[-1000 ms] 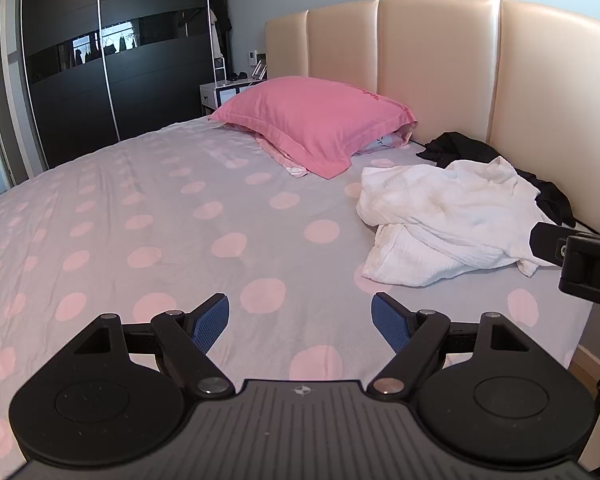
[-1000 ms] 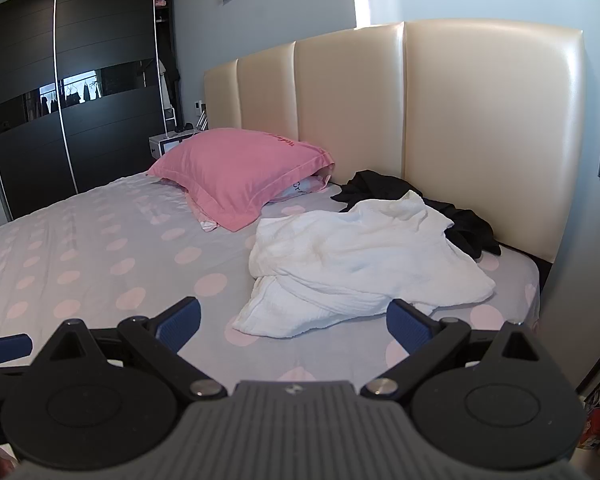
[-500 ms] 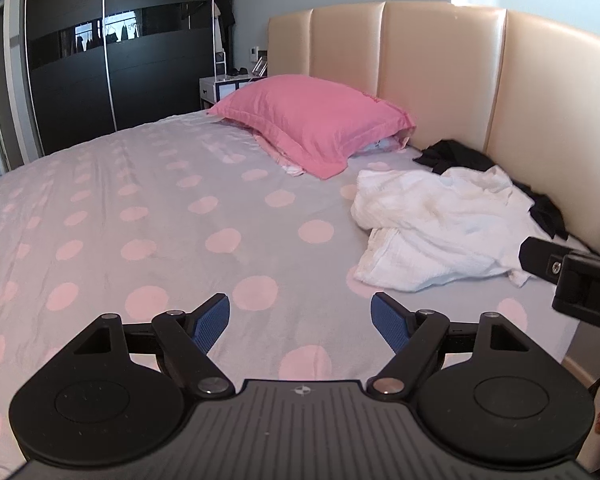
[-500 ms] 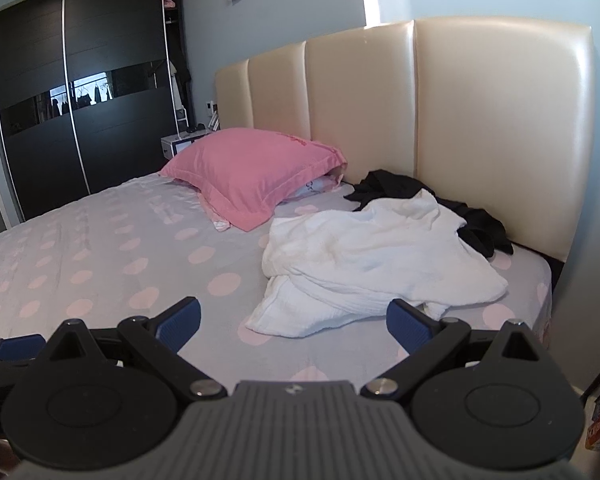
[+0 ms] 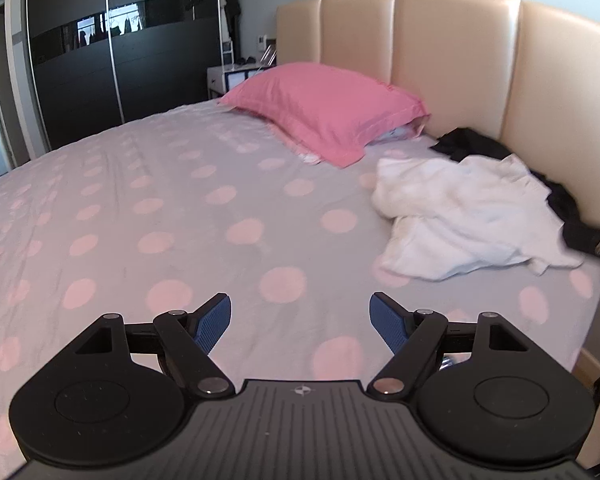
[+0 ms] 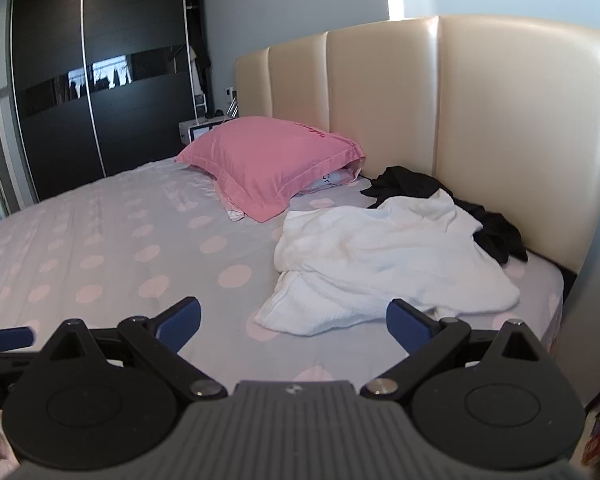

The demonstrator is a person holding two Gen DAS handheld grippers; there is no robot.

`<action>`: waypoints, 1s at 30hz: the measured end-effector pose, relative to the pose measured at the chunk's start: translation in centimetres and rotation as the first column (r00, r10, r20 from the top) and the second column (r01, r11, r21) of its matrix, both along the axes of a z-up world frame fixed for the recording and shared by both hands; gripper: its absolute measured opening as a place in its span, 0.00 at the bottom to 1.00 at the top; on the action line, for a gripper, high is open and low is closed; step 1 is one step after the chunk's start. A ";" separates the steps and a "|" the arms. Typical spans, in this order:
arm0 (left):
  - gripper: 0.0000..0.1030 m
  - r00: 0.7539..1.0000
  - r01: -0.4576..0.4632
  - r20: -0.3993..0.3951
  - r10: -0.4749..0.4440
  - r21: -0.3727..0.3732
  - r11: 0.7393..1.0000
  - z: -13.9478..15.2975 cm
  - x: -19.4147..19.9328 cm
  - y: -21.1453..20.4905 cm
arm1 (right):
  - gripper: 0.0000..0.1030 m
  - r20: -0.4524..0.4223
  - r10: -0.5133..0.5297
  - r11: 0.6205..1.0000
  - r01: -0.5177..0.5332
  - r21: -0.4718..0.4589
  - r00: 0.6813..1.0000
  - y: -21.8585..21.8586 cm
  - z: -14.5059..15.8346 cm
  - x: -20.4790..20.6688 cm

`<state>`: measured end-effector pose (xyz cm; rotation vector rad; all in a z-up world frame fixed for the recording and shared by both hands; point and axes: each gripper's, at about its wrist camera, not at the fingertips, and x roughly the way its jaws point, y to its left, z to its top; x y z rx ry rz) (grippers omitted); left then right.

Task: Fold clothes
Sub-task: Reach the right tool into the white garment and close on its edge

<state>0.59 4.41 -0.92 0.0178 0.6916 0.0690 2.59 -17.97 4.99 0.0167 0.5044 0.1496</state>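
folding not started: white garment [image 6: 384, 256] lies crumpled on bed [image 5: 180, 220] near headboard, partly over black garment [image 6: 496, 232], beside pillow [image 5: 324, 108]. left gripper [image 5: 300, 320] and right gripper [image 6: 294, 320] both spread, empty, short of it. right view shows left gripper's tip and wall picture; left view doesn't.

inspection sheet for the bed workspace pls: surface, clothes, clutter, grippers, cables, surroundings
Surface: bed sheet, grey with pink dots, mostly bare.
Job's things: white garment crumpled near the headboard; black garment partly under it, against the headboard. Neither folded.
Clutter: pink pillow lying on another pillow.
Grippers: left gripper open, empty, above the sheet; right gripper open, empty, short of the white garment.
Cables: nothing seen.
Surroundings: cream headboard, dark wardrobe, nightstand.
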 end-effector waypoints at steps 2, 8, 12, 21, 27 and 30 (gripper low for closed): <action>0.74 1.000 -0.016 -0.017 0.016 0.021 1.000 -0.2 0.4 1.2 | 0.97 -0.014 0.017 1.000 -0.017 -0.016 1.000 -0.2 0.5 1.4; 0.74 0.995 -0.081 -0.048 0.083 0.046 0.996 -0.8 1.3 5.8 | 0.97 -0.067 0.152 0.987 -0.155 -0.043 0.986 -0.8 -0.3 6.8; 0.74 0.986 -0.139 -0.081 0.144 0.064 0.988 -2.2 1.4 9.4 | 0.96 -0.119 0.208 0.973 -0.218 -0.080 0.971 -1.0 -2.9 11.0; 0.74 0.936 -0.247 -0.223 0.273 0.138 0.959 -7.7 -0.6 17.4 | 0.73 -0.224 0.211 0.923 -0.269 -0.275 0.952 -0.3 -12.0 20.5; 0.74 0.890 -0.313 -0.286 0.356 0.185 0.932 -9.8 -3.3 21.5 | 0.66 -0.234 0.117 0.914 -0.197 -0.356 0.965 -1.1 -15.3 25.3; 0.74 0.870 -0.336 -0.307 0.385 0.202 0.920 -10.4 -4.8 22.7 | 0.51 -0.251 0.063 0.903 -0.162 -0.399 0.966 -1.2 -16.7 27.6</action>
